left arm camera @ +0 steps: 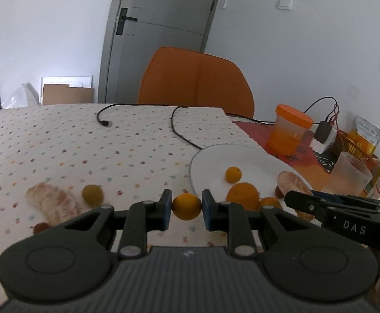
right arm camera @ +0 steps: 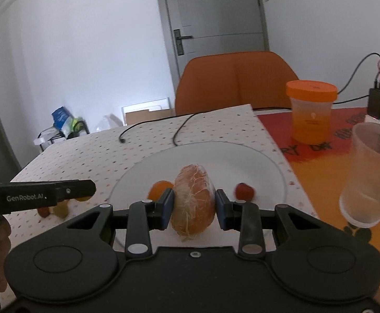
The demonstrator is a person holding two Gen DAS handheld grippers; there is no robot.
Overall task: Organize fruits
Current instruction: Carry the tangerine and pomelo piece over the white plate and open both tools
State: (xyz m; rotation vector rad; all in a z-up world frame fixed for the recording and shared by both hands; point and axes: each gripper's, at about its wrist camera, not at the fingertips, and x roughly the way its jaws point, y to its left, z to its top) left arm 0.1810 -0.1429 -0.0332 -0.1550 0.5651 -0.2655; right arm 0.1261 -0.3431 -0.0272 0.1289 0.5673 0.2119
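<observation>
Plate (left arm camera: 205,161) right of pomelo segment (left arm camera: 50,200) on tablecloth (left arm camera: 59,140); chair (left arm camera: 195,80) behind.

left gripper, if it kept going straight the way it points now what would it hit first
Probably nothing soon. The left gripper, shut on a small orange, points over bare dotted cloth left of the plate. Farther on lie a black cable and the orange chair, though depth is unclear.

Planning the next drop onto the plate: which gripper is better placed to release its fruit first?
Probably right: the right gripper holds its pomelo segment over the plate, while the left gripper holds its orange short of the rim.
</observation>
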